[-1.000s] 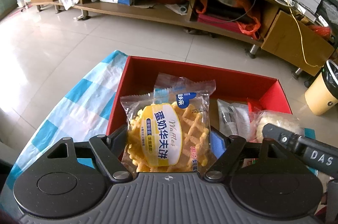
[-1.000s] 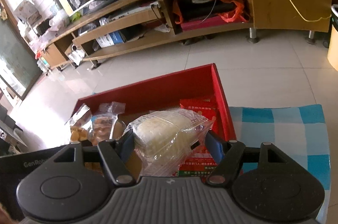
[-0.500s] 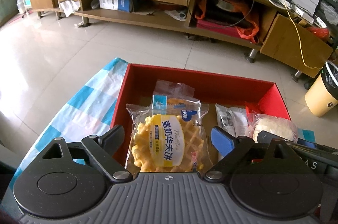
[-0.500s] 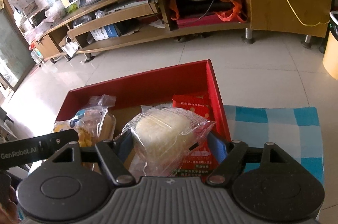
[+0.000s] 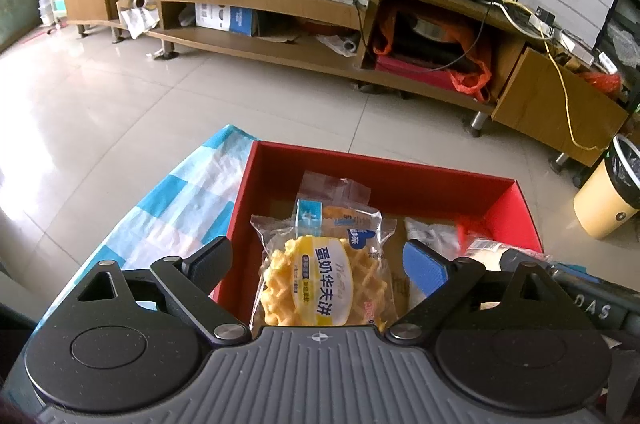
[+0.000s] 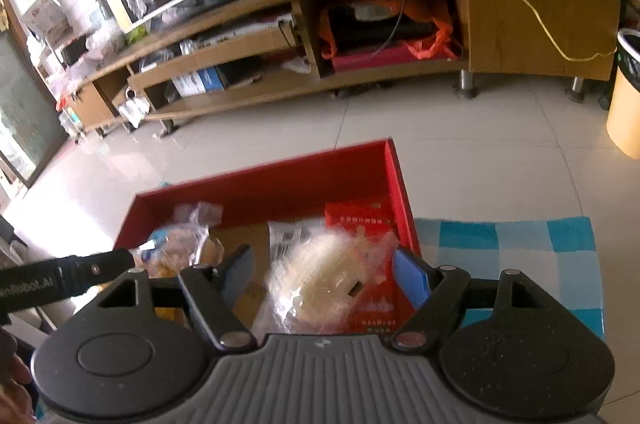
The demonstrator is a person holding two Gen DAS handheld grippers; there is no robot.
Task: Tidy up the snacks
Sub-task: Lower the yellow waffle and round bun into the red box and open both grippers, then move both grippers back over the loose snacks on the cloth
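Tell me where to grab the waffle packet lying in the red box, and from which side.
Grip the waffle packet across its two long side edges, coming down from above. It lies flat in the red box, label up, and its left and right edges look clear of the other packets, so the fingers should fit there.

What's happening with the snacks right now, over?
Left gripper opening, waffle pack loose between its fingers, lying in the red box. Right gripper open around the white bun pack, over the box. Nothing blocking.
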